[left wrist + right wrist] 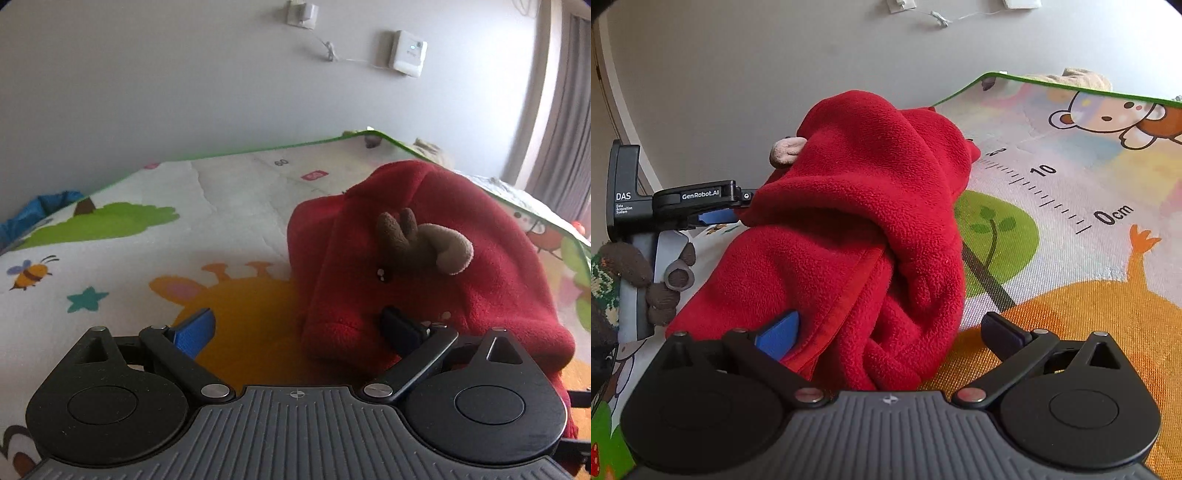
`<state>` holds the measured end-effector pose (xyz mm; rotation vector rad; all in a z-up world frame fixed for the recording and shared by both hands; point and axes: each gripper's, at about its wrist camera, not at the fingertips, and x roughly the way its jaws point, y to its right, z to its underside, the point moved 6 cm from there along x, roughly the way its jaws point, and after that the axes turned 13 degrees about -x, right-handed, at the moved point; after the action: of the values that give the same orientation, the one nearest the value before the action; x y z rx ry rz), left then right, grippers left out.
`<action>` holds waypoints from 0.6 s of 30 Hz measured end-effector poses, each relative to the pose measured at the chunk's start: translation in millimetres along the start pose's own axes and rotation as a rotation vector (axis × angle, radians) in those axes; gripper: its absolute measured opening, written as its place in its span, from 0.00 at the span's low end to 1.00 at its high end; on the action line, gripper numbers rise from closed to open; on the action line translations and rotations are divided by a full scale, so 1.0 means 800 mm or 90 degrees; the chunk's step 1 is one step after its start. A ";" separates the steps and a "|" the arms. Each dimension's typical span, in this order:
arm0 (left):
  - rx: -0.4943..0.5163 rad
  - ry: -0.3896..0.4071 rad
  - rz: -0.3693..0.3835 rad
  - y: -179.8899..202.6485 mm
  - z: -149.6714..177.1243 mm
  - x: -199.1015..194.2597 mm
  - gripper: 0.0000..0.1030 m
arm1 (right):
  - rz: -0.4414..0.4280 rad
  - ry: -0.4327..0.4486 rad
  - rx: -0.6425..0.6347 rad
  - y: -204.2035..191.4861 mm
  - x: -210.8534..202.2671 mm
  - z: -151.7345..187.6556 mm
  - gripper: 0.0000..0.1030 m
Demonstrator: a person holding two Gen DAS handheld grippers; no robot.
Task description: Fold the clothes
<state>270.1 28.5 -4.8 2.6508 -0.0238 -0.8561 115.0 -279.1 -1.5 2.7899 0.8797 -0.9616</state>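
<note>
Red fleece garment (857, 229) (bunched, plush antlers attached) lies heaped on the play mat (1071, 229), between the spread-wide right gripper (890, 332) fingers; the left gripper (299, 328), also released, touches its edge.

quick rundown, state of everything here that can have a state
red fleece garment: bunched in a heap on the mat, not folded
left gripper: open, right finger against the fleece edge
right gripper: open, fleece lying between its fingers
play mat: spread flat under the garment
wall device: small light on
</note>
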 end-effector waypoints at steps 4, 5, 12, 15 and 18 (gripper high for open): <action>-0.041 0.008 0.002 -0.007 0.008 -0.023 0.97 | 0.008 -0.001 0.005 -0.002 -0.003 0.003 1.00; -0.050 0.010 0.004 -0.009 0.013 -0.037 0.97 | 0.012 -0.003 0.009 -0.004 -0.005 0.005 1.00; 0.015 -0.004 0.055 0.019 0.102 -0.153 0.99 | 0.037 -0.045 -0.065 -0.036 -0.054 0.048 1.00; 0.039 -0.007 0.039 0.028 0.134 -0.171 1.00 | 0.067 -0.077 -0.101 -0.056 -0.082 0.074 1.00; 0.064 -0.010 0.022 0.038 0.166 -0.188 1.00 | 0.103 -0.118 -0.115 -0.071 -0.112 0.098 1.00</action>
<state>74.5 -25.0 -9.6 2.7276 -0.1194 -0.8868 -15.6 -294.4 -5.4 2.5273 0.6683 -1.0386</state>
